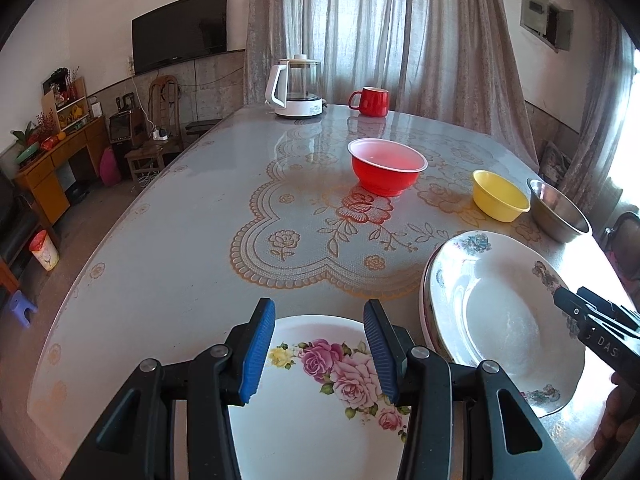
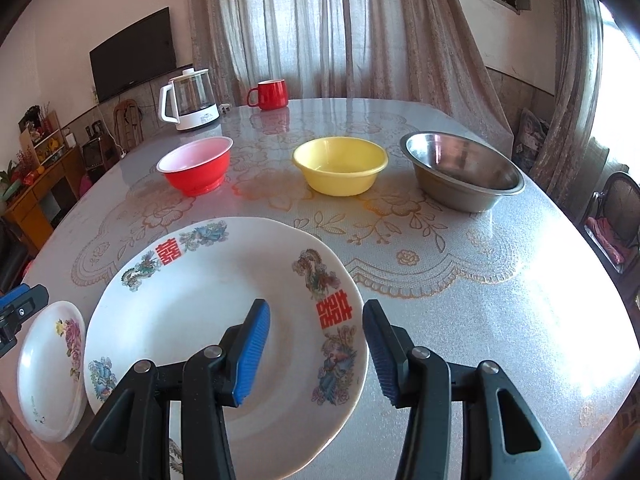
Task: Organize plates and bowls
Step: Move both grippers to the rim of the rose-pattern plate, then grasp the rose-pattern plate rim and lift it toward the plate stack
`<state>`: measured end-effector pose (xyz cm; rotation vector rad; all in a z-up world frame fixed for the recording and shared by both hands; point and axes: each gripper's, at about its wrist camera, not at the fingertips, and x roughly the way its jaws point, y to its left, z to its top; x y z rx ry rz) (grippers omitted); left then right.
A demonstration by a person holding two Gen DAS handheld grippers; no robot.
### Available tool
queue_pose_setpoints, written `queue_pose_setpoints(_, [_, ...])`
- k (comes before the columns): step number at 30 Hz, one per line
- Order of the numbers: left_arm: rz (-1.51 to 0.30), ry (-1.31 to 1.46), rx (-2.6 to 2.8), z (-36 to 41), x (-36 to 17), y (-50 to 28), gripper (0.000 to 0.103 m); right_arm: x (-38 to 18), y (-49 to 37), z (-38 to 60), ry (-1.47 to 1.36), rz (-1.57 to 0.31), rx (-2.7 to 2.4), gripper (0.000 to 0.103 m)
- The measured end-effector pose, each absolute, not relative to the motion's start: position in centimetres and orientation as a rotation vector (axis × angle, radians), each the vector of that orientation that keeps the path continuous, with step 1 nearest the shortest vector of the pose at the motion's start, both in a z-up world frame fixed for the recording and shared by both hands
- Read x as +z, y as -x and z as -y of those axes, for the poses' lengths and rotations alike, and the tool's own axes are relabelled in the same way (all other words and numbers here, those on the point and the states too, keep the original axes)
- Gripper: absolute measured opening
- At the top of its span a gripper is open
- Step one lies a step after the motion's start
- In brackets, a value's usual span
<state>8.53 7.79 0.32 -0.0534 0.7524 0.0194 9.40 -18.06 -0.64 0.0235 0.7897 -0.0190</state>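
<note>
A small white plate with pink roses (image 1: 312,420) lies on the table's near edge, directly under my left gripper (image 1: 319,354), whose blue pads stand apart above it without touching. To its right sits a large white plate with dragons and red characters (image 2: 192,312), stacked on another plate. My right gripper (image 2: 316,354) hangs open over this plate's right rim, one pad above the plate's inside and one beyond the rim. Farther back, from left to right, stand a red bowl (image 2: 196,168), a yellow bowl (image 2: 340,168) and a steel bowl (image 2: 464,172).
A glass kettle on a white base (image 2: 190,100) and a red mug (image 2: 272,94) stand at the far edge of the table (image 1: 180,240), in front of curtains. A lace-patterned cloth covers the table. Chairs stand at the right and far left.
</note>
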Motion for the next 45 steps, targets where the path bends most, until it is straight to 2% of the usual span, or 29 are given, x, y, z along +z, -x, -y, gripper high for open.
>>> queue_pose_setpoints(10, [-0.756, 0.067, 0.04, -8.8, 0.1, -8.4, 0.047, 1.8, -7.7, 15.1, -0.062, -0.733, 0.244, 0.05])
queue_pose_setpoints(18, [-0.755, 0.142, 0.094, -12.8, 0.1, -8.5, 0.047, 1.2, -6.1, 9.2, -0.139, -0.894, 0.721, 0.05])
queue_pose_setpoints(28, [-0.798, 0.225, 0.034, -18.3, -2.1, -7.2, 0.05, -3.0, -4.6, 6.2, -0.129, -1.064, 0.797, 0.047])
queue_pose_setpoints(30, [-0.807, 0.228, 0.004, -18.5, -2.6, -6.7, 0.05, -3.5, -4.7, 5.6, -0.112, -1.071, 0.785, 0.04])
queue_pose_setpoints(35, [-0.841, 0.197, -0.051, -17.8, -4.1, -5.9, 0.05, -4.0, -4.9, 4.3, 0.004, -1.054, 0.732, 0.039])
queue_pose_setpoints(38, [-0.856, 0.189, -0.077, -17.2, -4.7, -5.8, 0.05, -4.1, -5.4, 3.8, 0.038, -1.057, 0.696, 0.033])
queue_pose_setpoints(40, [-0.849, 0.171, -0.07, -16.8, -4.8, -5.8, 0.048, -4.1, -5.7, 3.2, 0.078, -1.063, 0.664, 0.033])
queue_pose_setpoints(42, [-0.844, 0.141, -0.061, -16.4, -4.9, -5.9, 0.039, -4.1, -5.7, 2.6, 0.118, -1.057, 0.634, 0.034])
queue_pose_setpoints(45, [-0.831, 0.113, -0.077, -15.7, -5.0, -5.8, 0.037, -4.2, -5.4, 1.9, 0.172, -1.04, 0.594, 0.036])
